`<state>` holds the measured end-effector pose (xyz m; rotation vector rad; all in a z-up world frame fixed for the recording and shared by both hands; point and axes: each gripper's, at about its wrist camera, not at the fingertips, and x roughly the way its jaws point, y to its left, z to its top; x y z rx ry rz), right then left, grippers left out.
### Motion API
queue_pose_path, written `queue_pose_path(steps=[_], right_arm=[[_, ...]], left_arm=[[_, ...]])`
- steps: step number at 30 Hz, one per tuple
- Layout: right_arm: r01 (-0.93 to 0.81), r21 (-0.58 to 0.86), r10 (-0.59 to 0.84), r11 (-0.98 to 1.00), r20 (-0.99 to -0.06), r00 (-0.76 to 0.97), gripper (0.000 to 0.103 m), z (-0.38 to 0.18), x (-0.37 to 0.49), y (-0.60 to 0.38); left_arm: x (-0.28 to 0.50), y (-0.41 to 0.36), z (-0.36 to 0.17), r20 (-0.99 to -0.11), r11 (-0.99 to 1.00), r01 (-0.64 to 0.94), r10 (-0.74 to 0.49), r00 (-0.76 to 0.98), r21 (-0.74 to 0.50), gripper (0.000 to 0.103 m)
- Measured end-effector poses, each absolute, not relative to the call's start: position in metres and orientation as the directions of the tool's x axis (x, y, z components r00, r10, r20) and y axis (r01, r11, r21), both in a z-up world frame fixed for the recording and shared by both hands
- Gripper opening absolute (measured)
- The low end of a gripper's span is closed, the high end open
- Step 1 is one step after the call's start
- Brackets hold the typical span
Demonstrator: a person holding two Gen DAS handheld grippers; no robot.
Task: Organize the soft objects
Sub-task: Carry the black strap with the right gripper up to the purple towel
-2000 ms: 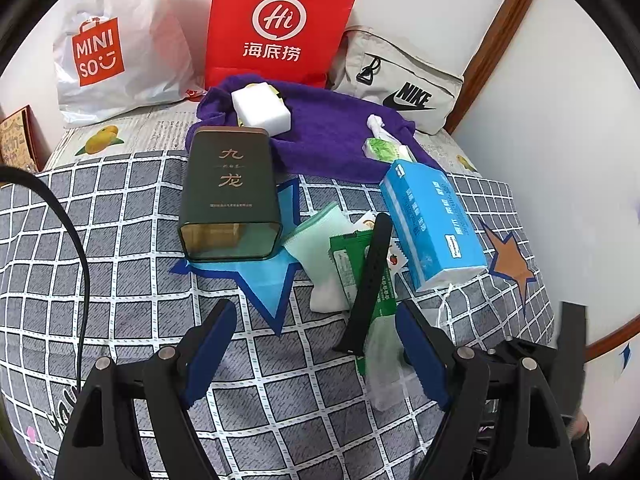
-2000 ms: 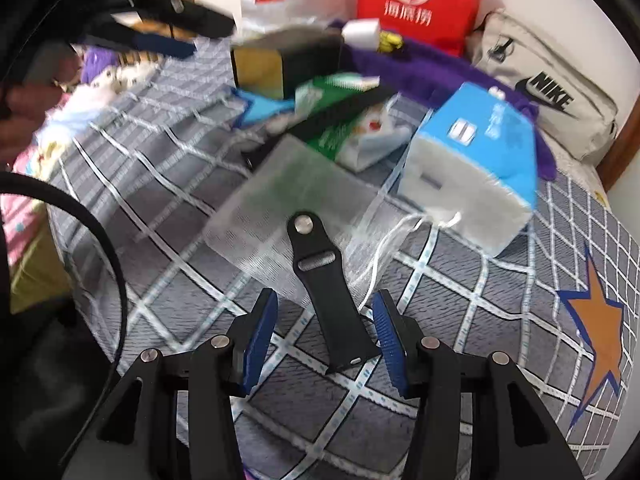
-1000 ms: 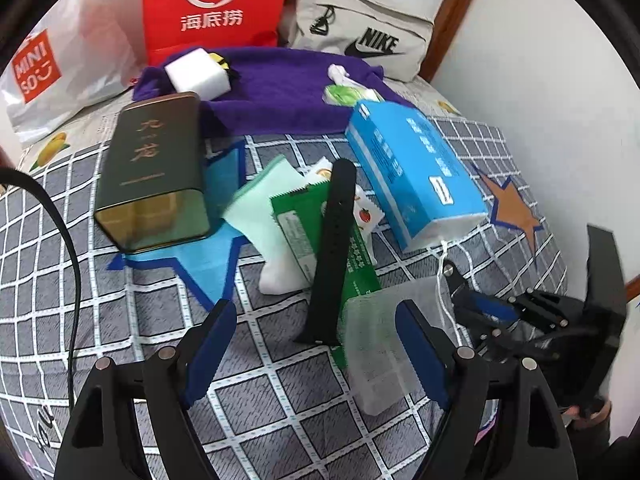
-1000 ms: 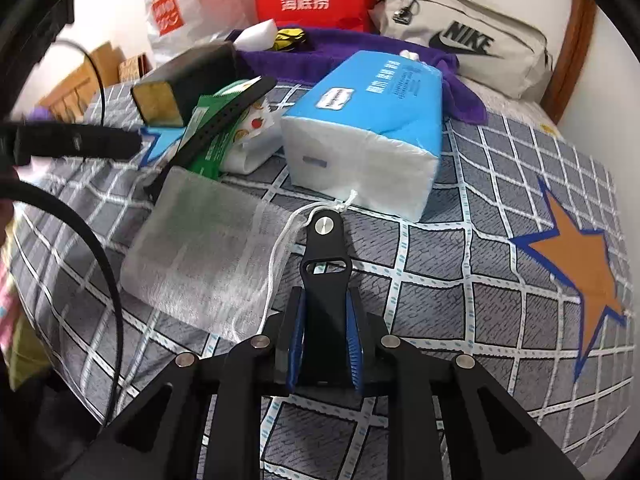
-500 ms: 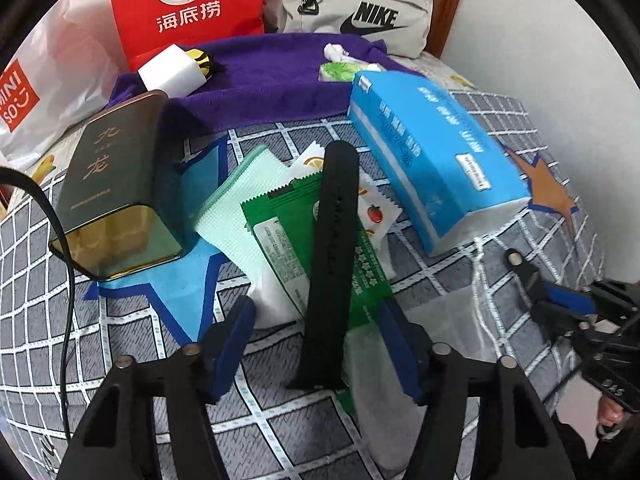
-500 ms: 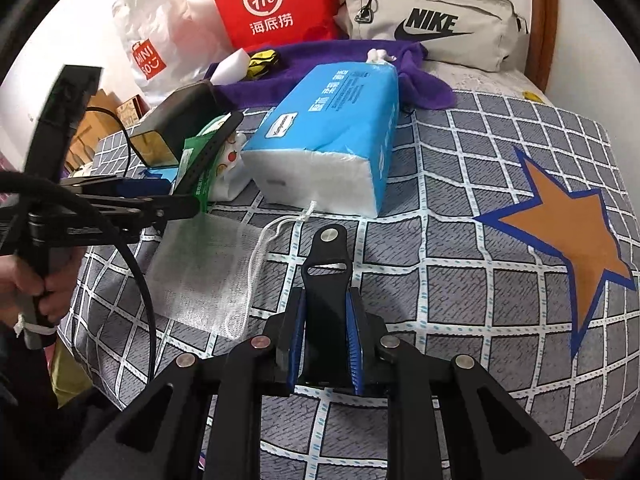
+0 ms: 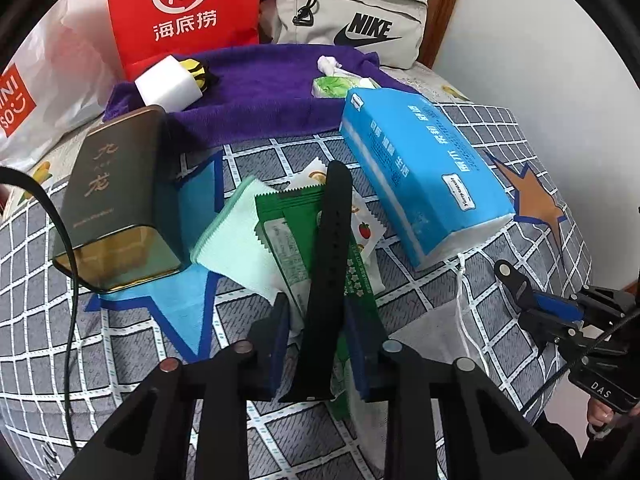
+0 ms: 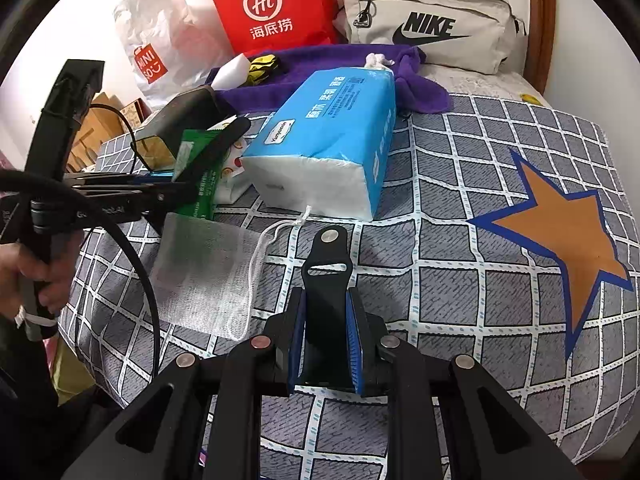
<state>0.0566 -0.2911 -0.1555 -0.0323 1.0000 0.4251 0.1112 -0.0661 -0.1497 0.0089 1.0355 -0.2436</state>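
Observation:
A long black watch strap [image 7: 332, 236] with holes lies across a green packet [image 7: 288, 240] on the checked bedspread [image 7: 132, 344]. My left gripper [image 7: 318, 300] straddles the strap's near end. Its jaws are closing, and the blue pads meet the strap's edges. My right gripper [image 8: 325, 294] is shut on the short black strap piece [image 8: 326, 264] with the metal pin, held just above the bedspread. That gripper also shows in the left wrist view, right gripper [image 7: 536, 304]. A white mesh drawstring pouch [image 8: 204, 268] lies flat between the two grippers.
A blue tissue pack [image 7: 420, 176], a mint cloth [image 7: 236, 236] and a dark tin [image 7: 112, 200] crowd the strap. Behind are a purple towel [image 7: 264, 92] with a white sponge [image 7: 168, 86], a red bag [image 7: 184, 8] and a Nike bag [image 7: 352, 8]. A hand [image 8: 44, 276] holds the left gripper.
My left gripper came forward and down over the long strap, and its jaws narrowed from wide apart to the strap's edges. The right gripper closed on the short strap piece and has kept it.

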Motion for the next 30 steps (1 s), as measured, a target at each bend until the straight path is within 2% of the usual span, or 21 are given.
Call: queue_pose_path(steps=[7,9,14,27,28,30], right_arm=[[-0.366,0.157,0.329,0.917,-0.816,0.475,0.020,-0.150,0.052,-0.290],[-0.365,0.161,0.332,0.917,-0.817,0.473,0.020,-0.149,0.051,-0.290],[-0.375,0.153,0.329,0.914,-0.821,0.467,0.020,-0.149,0.048,-0.286],[-0.392,0.144,0.326,0.909,-0.831,0.451,0.020,-0.154,0.046,-0.279],[-0.391,0.145,0.326,0.909,-0.832,0.449,0.020,-0.155,0.045,-0.280],[-0.389,0.143,0.323,0.910,-0.833,0.450,0.020,-0.155,0.045,-0.280]], left_arm=[[0.103,-0.060,-0.145,-0.852,0.971,0.217,-0.193,0.486,-0.096,0.023],[0.101,-0.056,-0.146,-0.858,0.974,0.208,-0.180,0.482,-0.088,0.027],[0.098,-0.043,-0.152,-0.872,0.981,0.176,-0.160,0.462,-0.087,0.028],[0.106,-0.056,-0.152,-0.869,0.978,0.211,-0.098,0.484,0.007,0.034],[0.106,-0.058,-0.152,-0.867,0.977,0.213,-0.101,0.487,0.006,0.033],[0.106,-0.059,-0.151,-0.866,0.976,0.215,-0.091,0.492,0.020,0.024]])
